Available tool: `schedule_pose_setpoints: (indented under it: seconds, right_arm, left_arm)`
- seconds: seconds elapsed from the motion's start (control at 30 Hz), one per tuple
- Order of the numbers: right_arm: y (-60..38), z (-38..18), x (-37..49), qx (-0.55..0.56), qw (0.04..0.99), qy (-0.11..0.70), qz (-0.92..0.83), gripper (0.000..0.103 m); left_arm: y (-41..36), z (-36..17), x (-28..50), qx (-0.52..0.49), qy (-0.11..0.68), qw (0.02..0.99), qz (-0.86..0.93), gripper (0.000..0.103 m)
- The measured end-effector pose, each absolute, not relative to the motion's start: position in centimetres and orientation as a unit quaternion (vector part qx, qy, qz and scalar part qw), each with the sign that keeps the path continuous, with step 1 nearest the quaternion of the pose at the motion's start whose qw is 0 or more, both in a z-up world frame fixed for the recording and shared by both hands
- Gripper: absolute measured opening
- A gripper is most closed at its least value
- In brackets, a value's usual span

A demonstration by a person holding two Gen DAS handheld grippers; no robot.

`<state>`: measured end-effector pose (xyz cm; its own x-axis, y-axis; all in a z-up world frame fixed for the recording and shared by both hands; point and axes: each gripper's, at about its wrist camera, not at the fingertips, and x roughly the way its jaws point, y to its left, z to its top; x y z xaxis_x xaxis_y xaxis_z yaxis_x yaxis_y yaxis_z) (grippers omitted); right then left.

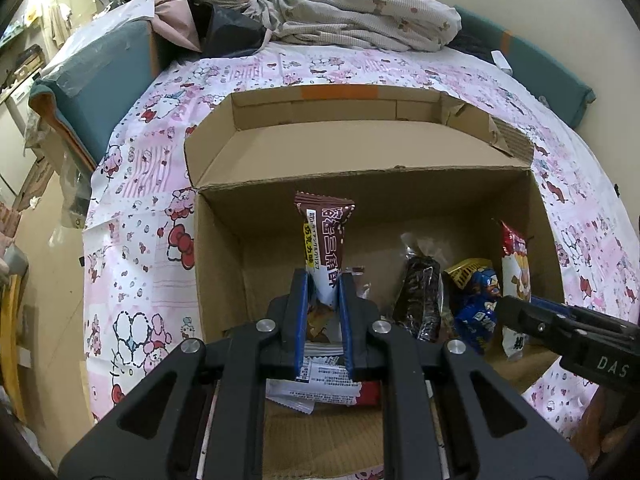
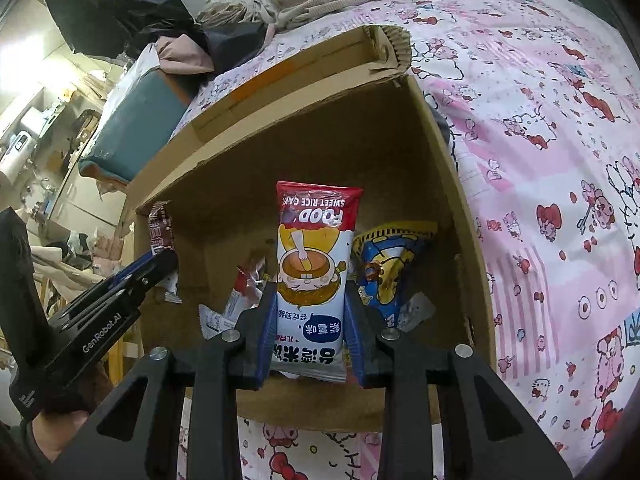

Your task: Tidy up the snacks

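Blue-padded fingers [image 1: 304, 320] of left gripper [image 1: 323, 320] clamped on brown snack packet [image 1: 325, 248], held upright over cardboard box [image 1: 224, 240]. Right gripper [image 2: 310, 320] clamped on red-and-white rice cake packet [image 2: 312, 272], also above box, near its right wall. Inside box: dark chocolate bar [image 1: 420, 300], blue-yellow packet [image 2: 388, 272], flat wrappers. Box sits on pink patterned bedsheet [image 1: 136, 240].
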<state>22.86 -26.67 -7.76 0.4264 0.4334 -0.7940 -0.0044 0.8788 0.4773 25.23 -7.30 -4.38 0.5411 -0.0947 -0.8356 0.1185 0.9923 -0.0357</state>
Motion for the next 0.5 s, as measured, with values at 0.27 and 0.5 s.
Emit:
schedule_pose_setpoints:
  seconds: [0.27, 0.5]
  right_arm:
    - [-26.6, -7.5, 22.8, 0.220, 0.816, 0.513, 0.147, 0.035]
    - [-27.5, -5.4, 22.0, 0.234, 0.842, 0.462, 0.152, 0.087]
  left_arm:
    - [-7.5, -4.1, 25.0, 0.006, 0.468, 0.881, -0.073, 0.013]
    - [-7.0, -2.9, 24.3, -0.015, 0.459, 0.886, -0.067, 0.083]
